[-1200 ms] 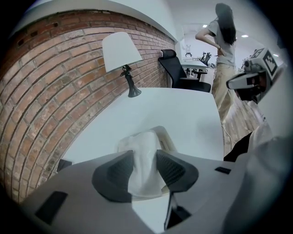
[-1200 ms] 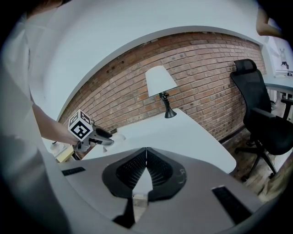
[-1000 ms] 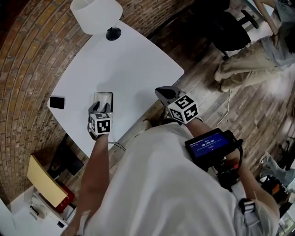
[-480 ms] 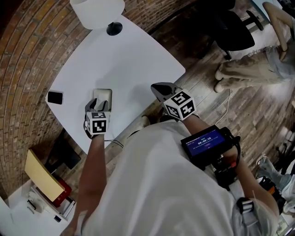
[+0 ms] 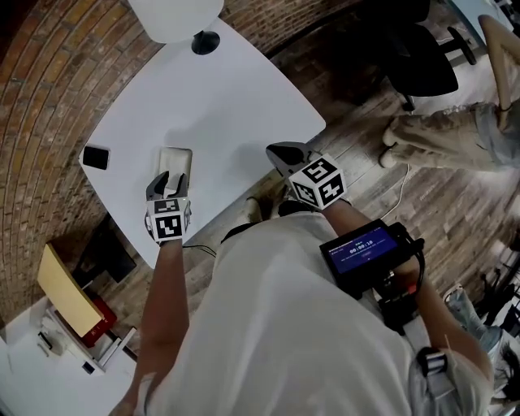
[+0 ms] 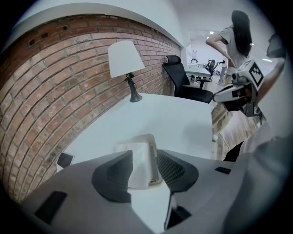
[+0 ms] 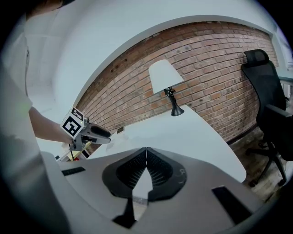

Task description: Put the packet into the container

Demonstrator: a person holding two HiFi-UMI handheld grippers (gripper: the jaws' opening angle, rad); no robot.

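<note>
Packet (image 6: 137,160) stood in container (image 6: 154,165). Judged light, soft, crushable; best taken at top edge. Left gripper (image 6: 144,153) fingers apart, gripping nothing. Right gripper (image 7: 146,151) fingers together, empty.

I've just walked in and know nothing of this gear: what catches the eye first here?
Marker cubes crown both hand-held tools. The left tool, jaws apart, points down at a shallow container with a pale packet in it on the white table; the right tool is shut. A white lamp stands at the far corner.
</note>
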